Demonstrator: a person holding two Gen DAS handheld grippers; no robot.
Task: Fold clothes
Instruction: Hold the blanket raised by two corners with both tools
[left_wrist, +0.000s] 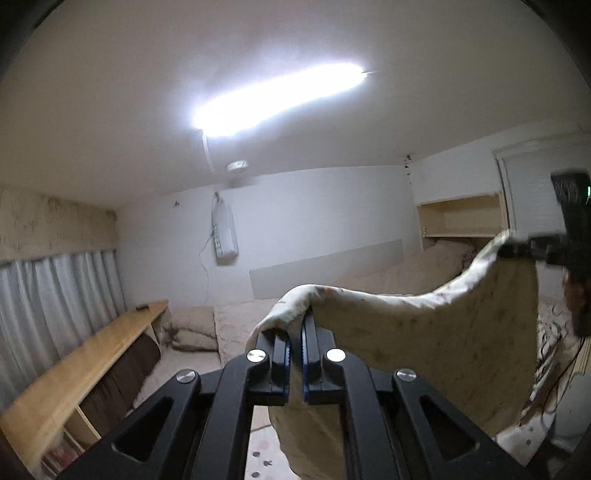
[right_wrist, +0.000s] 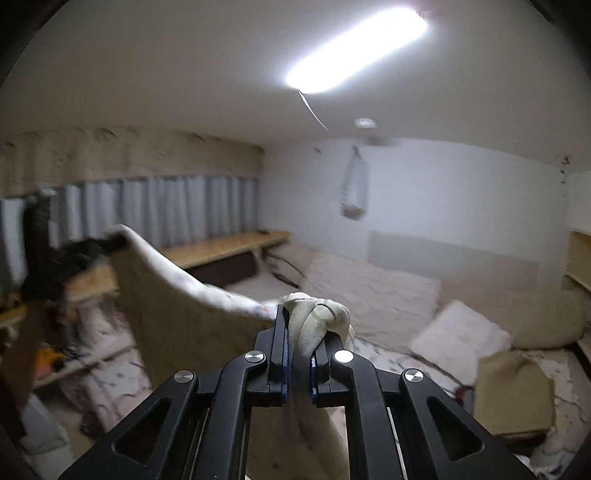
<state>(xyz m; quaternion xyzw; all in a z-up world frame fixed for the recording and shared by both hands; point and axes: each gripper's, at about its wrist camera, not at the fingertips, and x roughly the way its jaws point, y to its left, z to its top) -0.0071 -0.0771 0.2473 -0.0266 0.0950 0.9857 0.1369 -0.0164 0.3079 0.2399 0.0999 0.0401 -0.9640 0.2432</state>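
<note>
- aloft, a cream-beige cloth (left_wrist: 424, 332) hangs stretched between the two claws, above the bed (right_wrist: 373, 291), its top edge sagging in a curve between them.
- the left claw (left_wrist: 295, 325) is clamped on one upper corner of the cloth; the fabric bunches over its fingertips and drops away below them.
- the right claw (right_wrist: 301, 325) is closed on the other upper corner, with a thick knot of fabric squeezed between its blue-lined pads and spilling over the top.
- seen from the left wrist, the right claw shows at the right edge, pinching the far corner; seen from the right wrist, the left claw appears blurred at the left edge doing the same.
- below the cloth lie pale quilted bedding and pillows (right_wrist: 458, 339); a folded tan piece (right_wrist: 513, 395) rests at the right side of the bed.
- a long wooden worktop (left_wrist: 88, 365) runs along the curtained window wall (right_wrist: 159, 206), beside the bed's far edge.
- a bright strip light (left_wrist: 277, 99) glows on the ceiling.
</note>
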